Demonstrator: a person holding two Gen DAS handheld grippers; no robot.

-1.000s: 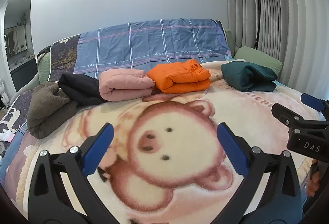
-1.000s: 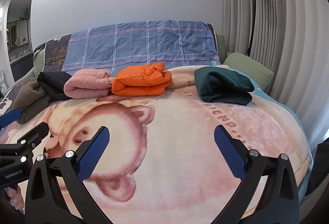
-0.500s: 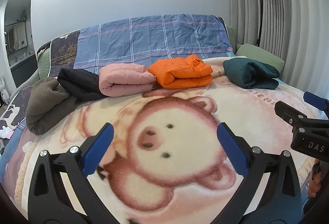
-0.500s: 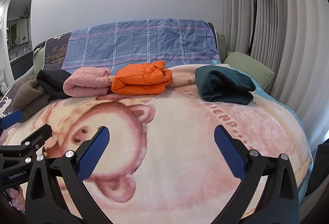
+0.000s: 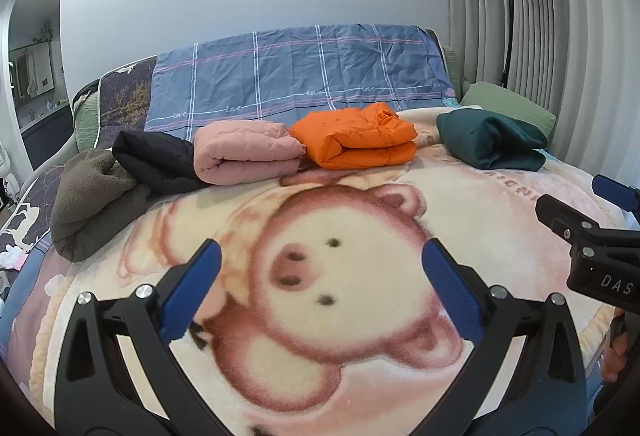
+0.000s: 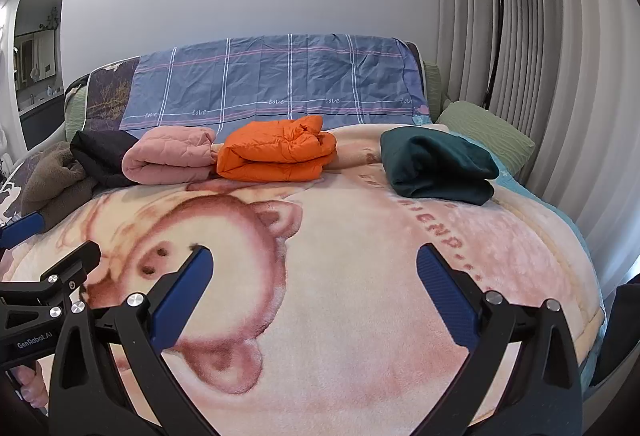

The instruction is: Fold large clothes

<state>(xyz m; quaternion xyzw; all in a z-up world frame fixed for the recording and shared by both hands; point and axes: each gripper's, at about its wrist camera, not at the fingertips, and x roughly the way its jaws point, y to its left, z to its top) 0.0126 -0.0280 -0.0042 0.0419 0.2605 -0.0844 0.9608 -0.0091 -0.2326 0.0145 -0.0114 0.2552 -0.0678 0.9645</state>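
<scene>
Both views have edged closer to five folded garments (image 5: pixel 352 136): orange, pink, black, brown, green.

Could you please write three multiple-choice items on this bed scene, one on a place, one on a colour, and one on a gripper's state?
1. What lies directly beside the orange jacket, on its left in the right wrist view?
A. pink garment
B. green pillow
C. lamp

2. What colour is the folded garment nearest the green pillow?
A. yellow
B. dark teal
C. white

3. How does the right gripper stand?
A. shut on the blanket
B. shut on a jacket
C. open, holding nothing

Answers: 1 A, the pink garment touches its edge; 2 B, it is dark teal; 3 C, its blue fingers are wide apart above the bear blanket.
</scene>
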